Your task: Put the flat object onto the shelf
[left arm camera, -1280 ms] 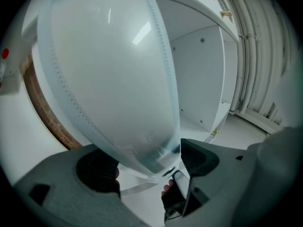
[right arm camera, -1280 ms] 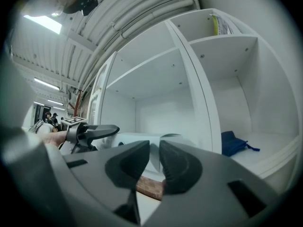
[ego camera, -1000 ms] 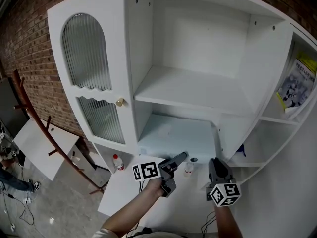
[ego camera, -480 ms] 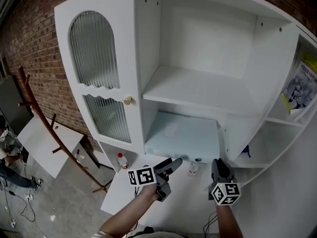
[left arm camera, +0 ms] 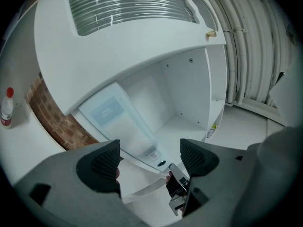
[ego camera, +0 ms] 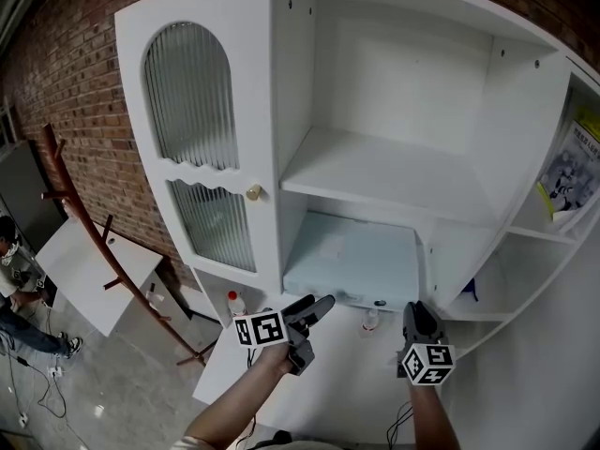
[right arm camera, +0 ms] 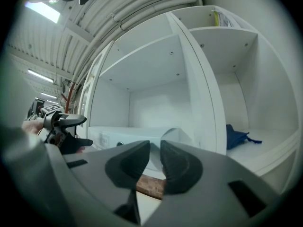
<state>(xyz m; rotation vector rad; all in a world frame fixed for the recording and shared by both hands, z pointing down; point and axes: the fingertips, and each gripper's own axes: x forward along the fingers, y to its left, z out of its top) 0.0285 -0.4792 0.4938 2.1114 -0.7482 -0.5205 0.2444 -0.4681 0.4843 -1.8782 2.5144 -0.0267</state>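
The flat object, a pale blue-white slab, lies in the lower compartment of the white cabinet, under the wide middle shelf. It also shows in the left gripper view as the flat object and in the right gripper view as the flat object. My left gripper hovers in front of its near left corner, open and empty. My right gripper stays by the near right corner, with only a narrow gap between its jaws and nothing in it.
A ribbed-glass door closes the cabinet's left side. A red-capped bottle and a small bottle stand on the counter. A blue cloth and a booklet occupy the right-hand shelves. A wooden rack stands at the left.
The left gripper has drawn back and to the left, away from the flat object's front edge. The view has shifted, so the cabinet sits further right. The right gripper has barely moved.
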